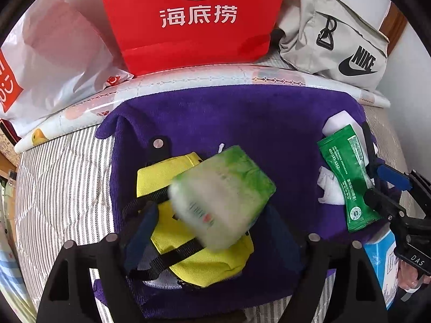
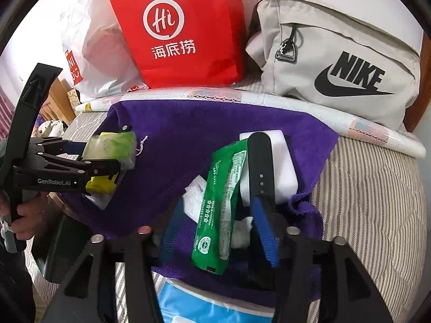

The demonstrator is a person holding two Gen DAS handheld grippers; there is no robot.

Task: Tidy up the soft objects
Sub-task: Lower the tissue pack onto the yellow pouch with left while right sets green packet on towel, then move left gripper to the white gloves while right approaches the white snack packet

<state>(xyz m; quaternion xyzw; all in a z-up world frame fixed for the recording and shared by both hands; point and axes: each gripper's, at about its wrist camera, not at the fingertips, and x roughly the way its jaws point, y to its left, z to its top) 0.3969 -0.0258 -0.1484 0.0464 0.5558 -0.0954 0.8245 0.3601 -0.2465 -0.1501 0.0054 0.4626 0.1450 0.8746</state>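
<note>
A purple towel [image 1: 242, 118] lies spread on the striped bed. My left gripper [image 1: 212, 212] is open over a yellow pouch [image 1: 188, 253]; a green tissue pack [image 1: 221, 196], blurred, sits between its fingers and above the pouch. In the right wrist view the left gripper [image 2: 113, 158] shows at the left with the tissue pack [image 2: 113, 145]. My right gripper [image 2: 221, 223] is open around a green wet-wipe sachet [image 2: 218, 210], beside a white block [image 2: 282, 167] and crumpled white tissue [image 2: 194, 199]. The sachet also shows in the left wrist view [image 1: 347, 177].
A red paper bag [image 1: 194, 21], a white plastic shopping bag [image 1: 54, 62] and a beige Nike bag [image 1: 339, 43] stand at the back on a patterned mat [image 1: 215, 78]. A blue tissue pack [image 2: 204, 309] lies near the towel's front edge.
</note>
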